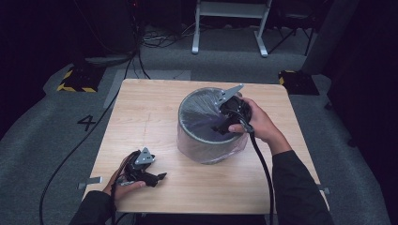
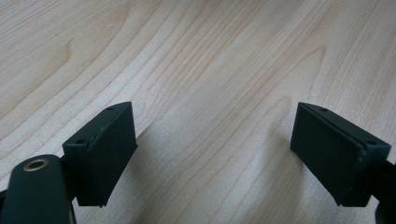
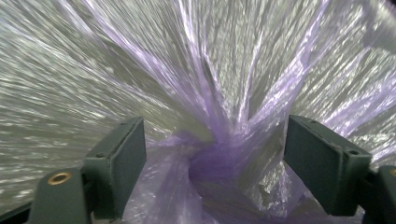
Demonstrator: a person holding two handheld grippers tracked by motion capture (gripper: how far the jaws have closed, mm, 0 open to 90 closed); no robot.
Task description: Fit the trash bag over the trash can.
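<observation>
A round bin (image 1: 206, 145) lined with a thin purple plastic bag (image 1: 199, 115) stands in the middle of the wooden table (image 1: 141, 117). My right gripper (image 1: 219, 127) reaches down into the bin from its right rim. In the right gripper view its jaws stand wide apart over a gathered bunch of the bag (image 3: 215, 158), and the pads do not press on it. My left gripper (image 1: 159, 178) rests low on the table near the front left edge. Its jaws are open, with bare wood (image 2: 210, 116) between them.
The table's front edge lies just under my left hand. Grey carpet surrounds the table, with a floor marking "4" (image 1: 87, 122) at the left, a yellow-black striped base (image 1: 77, 79) at the far left and a white frame (image 1: 230, 23) behind.
</observation>
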